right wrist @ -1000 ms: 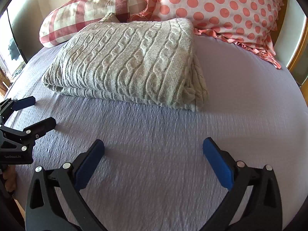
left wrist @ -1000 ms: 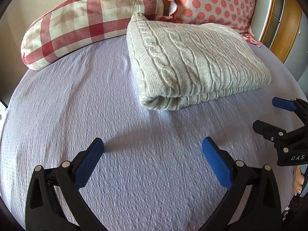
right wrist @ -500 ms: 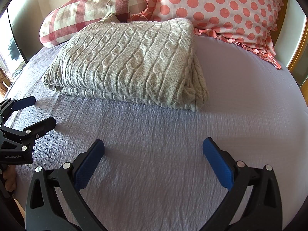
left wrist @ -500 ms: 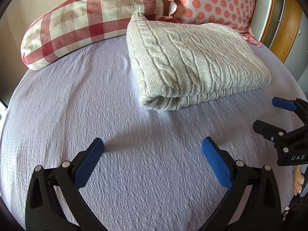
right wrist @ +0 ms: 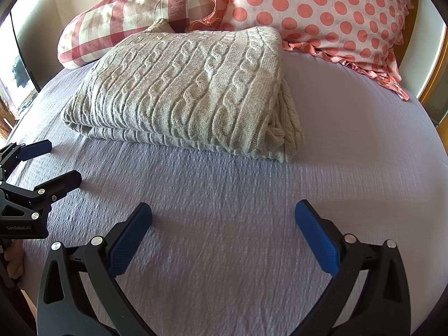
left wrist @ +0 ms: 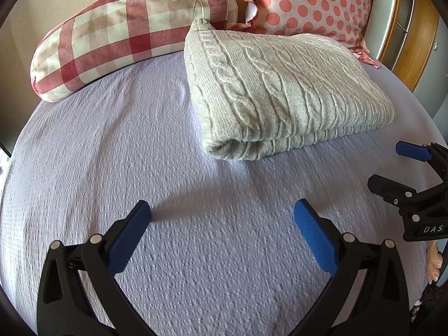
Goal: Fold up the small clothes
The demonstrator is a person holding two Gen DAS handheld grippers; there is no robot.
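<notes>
On the bed: a lilac textured bedspread (left wrist: 117,145), lit by sunlight.
Head of the bed: a red-checked pillow (left wrist: 123,28) beside a pink polka-dot pillow (right wrist: 322,11).
Sweater: grey cable-knit sweater (left wrist: 280,89), folded into a thick rectangle, lying against both pillows.
Left hand-held gripper (left wrist: 222,224): low over the bedspread, blue pads spread wide, empty, apart from the sweater.
Right hand-held gripper (right wrist: 223,225): alongside, likewise spread wide and empty.

Polka-dot pillow (left wrist: 305,2) cut off by frame; sweater (right wrist: 190,89) hides its lower edge.

Left tongs (left wrist: 222,224) and right tongs (right wrist: 224,224) gape wide, empty.
</notes>
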